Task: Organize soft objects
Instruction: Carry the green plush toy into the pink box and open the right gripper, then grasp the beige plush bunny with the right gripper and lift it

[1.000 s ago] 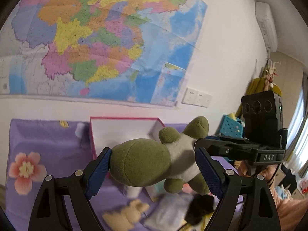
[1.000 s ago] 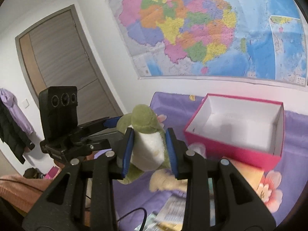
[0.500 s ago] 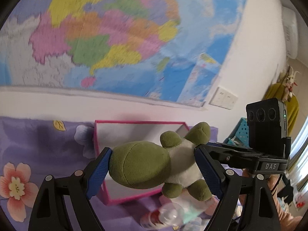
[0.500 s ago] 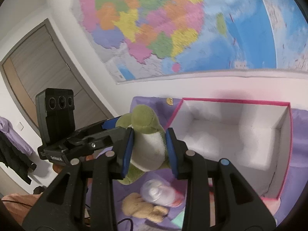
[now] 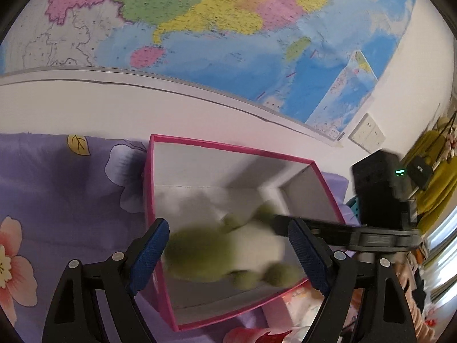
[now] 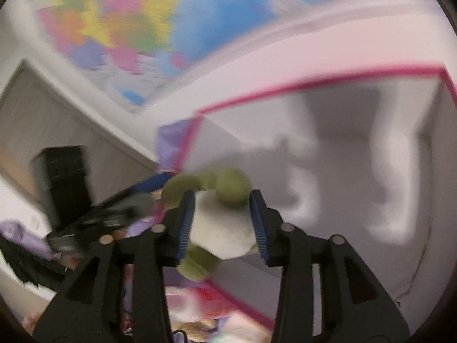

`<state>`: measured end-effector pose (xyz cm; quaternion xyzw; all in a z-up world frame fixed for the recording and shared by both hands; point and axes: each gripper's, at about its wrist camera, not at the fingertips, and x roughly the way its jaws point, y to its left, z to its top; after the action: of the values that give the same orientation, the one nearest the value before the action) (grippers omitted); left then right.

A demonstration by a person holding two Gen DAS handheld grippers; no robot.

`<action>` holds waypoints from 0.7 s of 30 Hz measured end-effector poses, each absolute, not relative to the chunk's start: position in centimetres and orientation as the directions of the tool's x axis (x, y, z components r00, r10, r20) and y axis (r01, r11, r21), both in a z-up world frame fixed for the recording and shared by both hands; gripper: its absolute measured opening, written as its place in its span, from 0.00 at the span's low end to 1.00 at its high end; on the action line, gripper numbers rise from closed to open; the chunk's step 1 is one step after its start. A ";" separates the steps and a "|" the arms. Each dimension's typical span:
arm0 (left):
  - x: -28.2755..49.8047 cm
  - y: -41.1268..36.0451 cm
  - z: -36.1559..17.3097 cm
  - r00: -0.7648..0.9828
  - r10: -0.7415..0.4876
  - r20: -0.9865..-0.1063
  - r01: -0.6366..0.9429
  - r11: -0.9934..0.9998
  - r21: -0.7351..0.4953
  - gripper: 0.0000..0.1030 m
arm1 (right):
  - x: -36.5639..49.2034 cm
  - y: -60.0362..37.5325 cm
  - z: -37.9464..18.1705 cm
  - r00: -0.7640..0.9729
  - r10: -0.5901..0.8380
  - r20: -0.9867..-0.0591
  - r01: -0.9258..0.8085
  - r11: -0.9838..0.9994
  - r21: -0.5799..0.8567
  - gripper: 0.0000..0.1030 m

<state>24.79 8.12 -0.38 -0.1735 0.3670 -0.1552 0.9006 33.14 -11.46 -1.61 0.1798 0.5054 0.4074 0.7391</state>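
A green and white plush toy (image 5: pixel 217 254) hangs over the open pink box (image 5: pixel 228 146), which has a white inside and nothing else in it. My left gripper (image 5: pixel 228 224) holds the toy lengthwise, head by one blue pad and rump by the other; the toy is blurred here. My right gripper (image 6: pixel 222 197) comes in from the side, its pads against the white belly of the plush toy (image 6: pixel 222 228) while its jaws are opening. The right gripper's finger (image 5: pixel 314 227) crosses the left wrist view. The pink box's rim (image 6: pixel 314 77) fills the right wrist view.
The box stands on a purple flowered cloth (image 5: pixel 57 185) right against a white wall with a big map (image 5: pixel 228 28). Small packets (image 5: pixel 294 308) lie in front of the box's near corner. A door (image 6: pixel 57 120) is to the left.
Both grippers have dropped and moved forward with the plush, from in front of the box to above its inside. The right gripper has rolled, and its pads stand a little wider.
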 end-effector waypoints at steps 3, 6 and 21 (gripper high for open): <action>24.1 8.3 -0.1 0.704 -0.375 -0.603 0.136 0.905 -0.403 0.84 | 33.5 -12.2 -2.7 0.170 0.746 -0.643 -0.374 0.653 0.658 0.50; 23.1 8.8 0.3 0.730 -0.347 -0.589 0.124 0.914 -0.386 0.84 | 33.2 -13.4 -2.4 0.197 0.742 -0.641 -0.373 0.662 0.650 0.50; 11.9 7.4 1.5 0.788 -0.290 -0.543 0.158 0.948 -0.276 0.88 | 20.5 -16.8 7.5 0.248 0.809 -0.533 -0.627 0.553 0.548 0.50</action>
<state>11.93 7.44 1.53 -0.1084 0.3028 -0.1192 0.9393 20.48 -16.78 7.53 0.1118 0.4064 0.4591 0.7820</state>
